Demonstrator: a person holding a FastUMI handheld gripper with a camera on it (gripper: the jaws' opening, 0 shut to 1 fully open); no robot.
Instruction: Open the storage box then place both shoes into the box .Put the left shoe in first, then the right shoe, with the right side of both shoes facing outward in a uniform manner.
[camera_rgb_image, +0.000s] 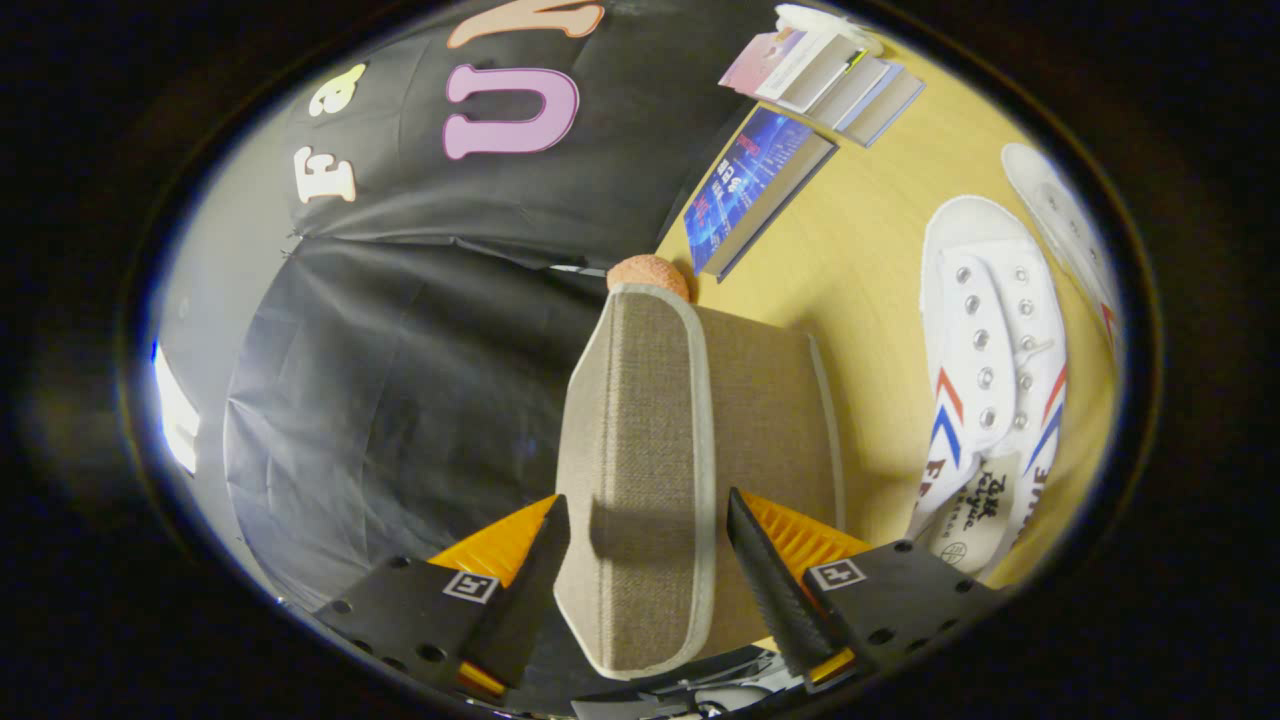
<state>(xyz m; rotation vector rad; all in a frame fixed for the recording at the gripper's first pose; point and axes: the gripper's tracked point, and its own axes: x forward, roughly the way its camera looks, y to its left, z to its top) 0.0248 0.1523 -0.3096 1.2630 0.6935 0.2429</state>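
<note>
The gripper has 2 wedge-shaped fingers with ribbed inner faces. Each sits on a flat dark plate carrying 1 small square marker and several round holes.

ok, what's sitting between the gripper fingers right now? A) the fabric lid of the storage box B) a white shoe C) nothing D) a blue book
A: the gripper has its fingers on either side of the beige fabric lid of the storage box, which stands on edge between them; the white shoes lie off to the side on the table, untouched.
</note>
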